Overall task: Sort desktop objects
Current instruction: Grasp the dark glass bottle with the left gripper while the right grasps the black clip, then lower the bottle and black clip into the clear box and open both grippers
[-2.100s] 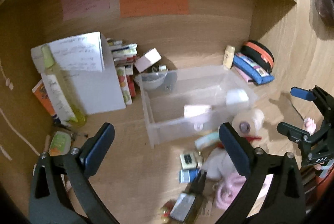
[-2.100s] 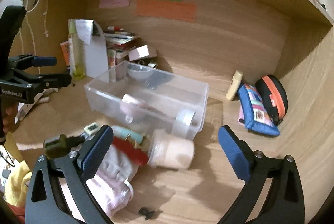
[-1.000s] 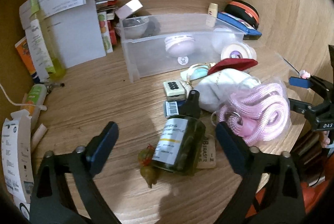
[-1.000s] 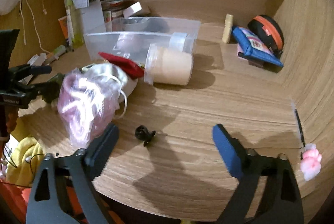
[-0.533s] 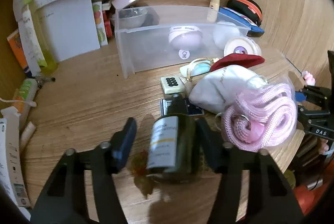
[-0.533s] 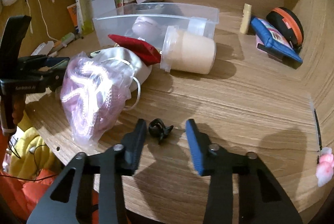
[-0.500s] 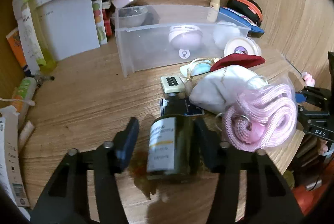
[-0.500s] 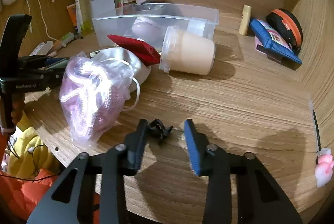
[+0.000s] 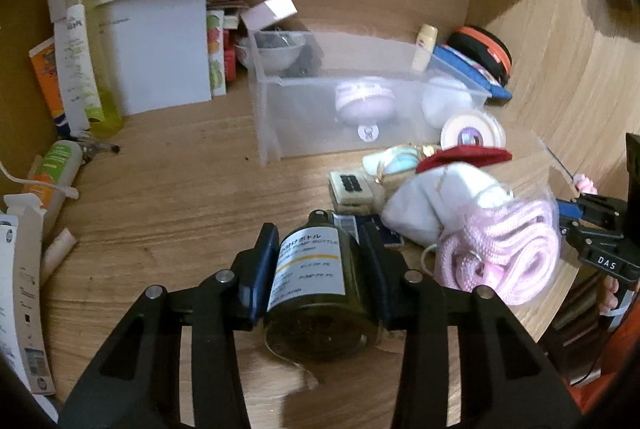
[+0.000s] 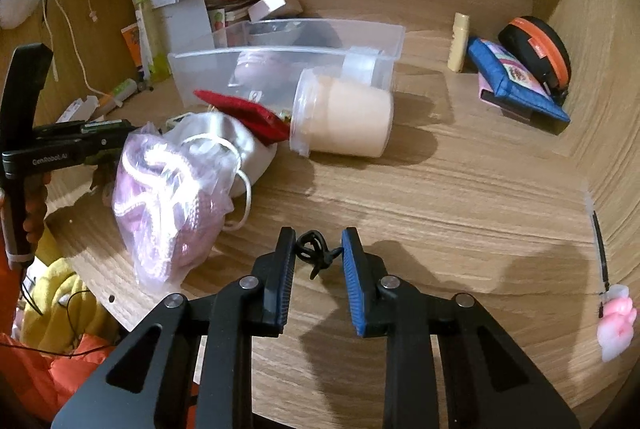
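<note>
My left gripper (image 9: 318, 249) is shut on a dark green pump bottle (image 9: 316, 281) with a white and yellow label, lifted a little off the desk. My right gripper (image 10: 318, 247) is shut on a small black clip (image 10: 314, 253), held just above the wooden desk. A clear plastic bin (image 9: 320, 125) stands behind, with a lilac round case (image 9: 362, 101) inside. The bin also shows in the right wrist view (image 10: 280, 65). A pink rope in a clear bag (image 10: 172, 189) lies left of the right gripper.
A beige lidded cup (image 10: 344, 117) lies on its side by the bin. A red pouch (image 10: 244, 117), a white cloth bag (image 9: 432, 205) and a small cream calculator (image 9: 352, 189) lie near it. A blue pouch (image 10: 516, 81) and a black and orange case (image 10: 536, 53) sit far right. Papers and tubes crowd the left.
My left gripper closed on the green bottle and raised it. My right gripper closed on the black clip and lifted it slightly.
</note>
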`<state>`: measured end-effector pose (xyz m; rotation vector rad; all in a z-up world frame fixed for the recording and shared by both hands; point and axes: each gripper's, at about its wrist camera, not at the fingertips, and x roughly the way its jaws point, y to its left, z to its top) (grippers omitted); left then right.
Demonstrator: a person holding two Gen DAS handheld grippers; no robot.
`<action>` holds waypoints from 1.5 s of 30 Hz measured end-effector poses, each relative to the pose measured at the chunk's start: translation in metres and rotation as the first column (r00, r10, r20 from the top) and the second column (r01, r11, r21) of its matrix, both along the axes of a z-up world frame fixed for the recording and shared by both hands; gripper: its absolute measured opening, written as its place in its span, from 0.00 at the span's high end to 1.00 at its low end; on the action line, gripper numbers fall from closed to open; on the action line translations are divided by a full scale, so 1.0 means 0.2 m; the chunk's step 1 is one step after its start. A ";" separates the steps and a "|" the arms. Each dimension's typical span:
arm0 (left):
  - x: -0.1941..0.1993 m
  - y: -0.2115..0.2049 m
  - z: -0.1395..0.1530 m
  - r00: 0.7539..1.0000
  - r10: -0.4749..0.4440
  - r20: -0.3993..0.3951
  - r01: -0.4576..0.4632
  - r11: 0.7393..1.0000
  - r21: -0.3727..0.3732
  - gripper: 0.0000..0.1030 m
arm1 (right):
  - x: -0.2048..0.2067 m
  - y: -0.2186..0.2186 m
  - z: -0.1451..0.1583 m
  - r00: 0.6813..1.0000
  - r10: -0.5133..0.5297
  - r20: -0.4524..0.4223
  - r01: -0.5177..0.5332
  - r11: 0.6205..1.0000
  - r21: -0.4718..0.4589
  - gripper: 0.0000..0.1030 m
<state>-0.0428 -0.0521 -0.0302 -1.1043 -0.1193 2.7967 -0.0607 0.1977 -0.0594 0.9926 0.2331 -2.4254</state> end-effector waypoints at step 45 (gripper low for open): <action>-0.57 -0.01 0.41 0.985 0.082 -0.151 -0.071 0.994 0.079 0.60 | -0.56 -0.23 0.48 0.982 0.099 -0.159 -0.117 0.987 -0.106 0.79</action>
